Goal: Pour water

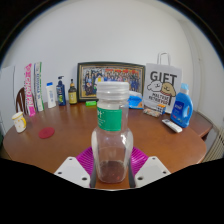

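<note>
A clear plastic bottle with a green label band and an open neck stands upright between my gripper's two fingers. Both magenta pads press against its lower sides, so the gripper is shut on it. The bottle looks empty, with its base hidden low between the fingers. Beyond it stretches a round brown wooden table. No cup or other vessel for water shows near the bottle.
Along the table's back stand several bottles, a framed photo, a white "GIFT" bag and a blue detergent bottle. A small cup and a red lid lie at the left; a white object lies at the right.
</note>
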`<state>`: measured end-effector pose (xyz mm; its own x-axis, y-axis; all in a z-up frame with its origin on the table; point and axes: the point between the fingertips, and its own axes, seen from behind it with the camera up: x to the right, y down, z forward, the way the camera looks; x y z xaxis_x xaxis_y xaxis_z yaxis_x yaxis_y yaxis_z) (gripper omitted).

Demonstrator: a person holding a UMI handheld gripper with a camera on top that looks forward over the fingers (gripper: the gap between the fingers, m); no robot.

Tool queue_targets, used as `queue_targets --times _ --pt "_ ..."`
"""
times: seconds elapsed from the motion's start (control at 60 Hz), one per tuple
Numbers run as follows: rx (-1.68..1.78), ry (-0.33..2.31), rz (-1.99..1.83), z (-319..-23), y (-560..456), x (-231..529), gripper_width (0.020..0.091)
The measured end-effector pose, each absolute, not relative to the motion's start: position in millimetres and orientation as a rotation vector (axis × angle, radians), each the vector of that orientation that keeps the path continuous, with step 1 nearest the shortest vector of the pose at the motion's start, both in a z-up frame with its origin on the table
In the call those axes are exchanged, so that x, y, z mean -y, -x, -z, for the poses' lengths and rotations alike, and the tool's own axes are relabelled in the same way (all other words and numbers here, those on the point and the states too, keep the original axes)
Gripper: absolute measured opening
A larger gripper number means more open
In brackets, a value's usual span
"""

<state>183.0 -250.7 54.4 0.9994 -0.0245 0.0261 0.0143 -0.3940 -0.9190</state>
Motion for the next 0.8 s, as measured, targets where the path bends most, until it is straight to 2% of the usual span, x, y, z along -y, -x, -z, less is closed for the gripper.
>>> queue_targets --times 0.117,0.2,0.35,0.567,0.717,0.8 --pt "0.005 1.99 0.104 -63 -184 247 0.0428" --pt "0.037 1.979 0.188 -81 -183 241 0.0427" --pt "0.158 1.933 0.4 -138 -165 221 0.0425" --pt "0.473 1.783 0.771 -230 -71 182 0.0424" --pt "0.766 1.646 1.009 -255 24 154 0.0425" --pt "0.936 1.543 1.129 -256 75 140 0.0423"
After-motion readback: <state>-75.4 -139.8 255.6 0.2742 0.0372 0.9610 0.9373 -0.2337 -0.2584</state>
